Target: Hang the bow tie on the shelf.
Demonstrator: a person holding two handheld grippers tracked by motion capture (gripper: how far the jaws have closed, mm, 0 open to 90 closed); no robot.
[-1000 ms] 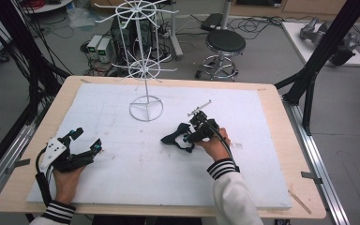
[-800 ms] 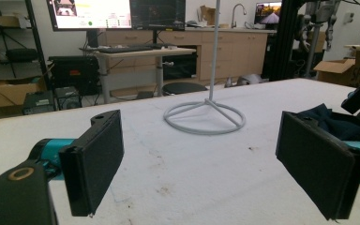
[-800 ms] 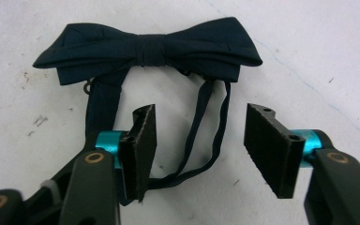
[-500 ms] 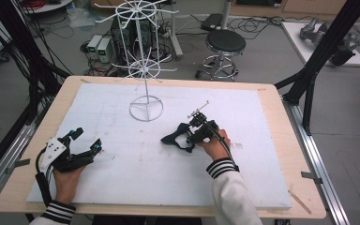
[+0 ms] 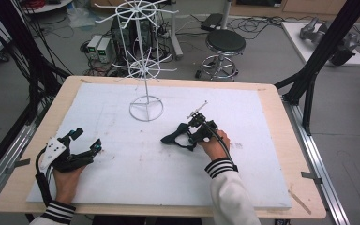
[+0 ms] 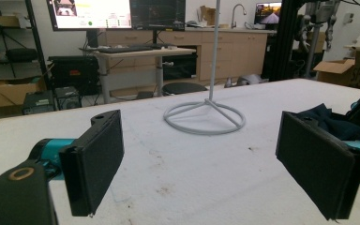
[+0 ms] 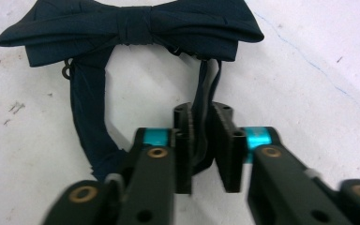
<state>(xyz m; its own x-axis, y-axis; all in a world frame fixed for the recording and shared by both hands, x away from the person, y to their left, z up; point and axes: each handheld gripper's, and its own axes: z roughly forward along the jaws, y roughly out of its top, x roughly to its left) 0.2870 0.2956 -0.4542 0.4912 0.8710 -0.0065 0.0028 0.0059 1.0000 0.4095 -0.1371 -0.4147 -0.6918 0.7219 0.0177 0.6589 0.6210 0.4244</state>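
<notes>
Where the right gripper [image 7: 201,140] looks along its own black jaws, they are pressed close together on the thin strap [image 7: 202,89] of a dark navy bow tie [image 7: 131,21], the band running down between the two pads and pinched there. Beyond the jaws the bow lies flat on the white table cover [image 7: 309,93], its knot at the middle and its wings spread to either side, while the other run of the strap curves down along one side and passes a small metal hook [image 7: 67,71]. From the high view the same gripper [image 5: 180,138] sits right of the table's centre, held by the right hand [image 5: 214,143] in a white sleeve with a dark striped cuff, and the bow tie [image 5: 171,137] rests on the cover just to its left. The left gripper [image 6: 201,159] has its jaws spread wide with nothing between them, only bare white cover; it rests near the table's front left corner, well apart from the tie. Ahead of it stands a white wire display rack [image 6: 205,117], its ring base on the cover and its pole rising to spoked tiers [image 5: 144,70]. Behind the wooden table [image 5: 281,140] are a black stool [image 5: 223,47] and tangled cables on the floor.
</notes>
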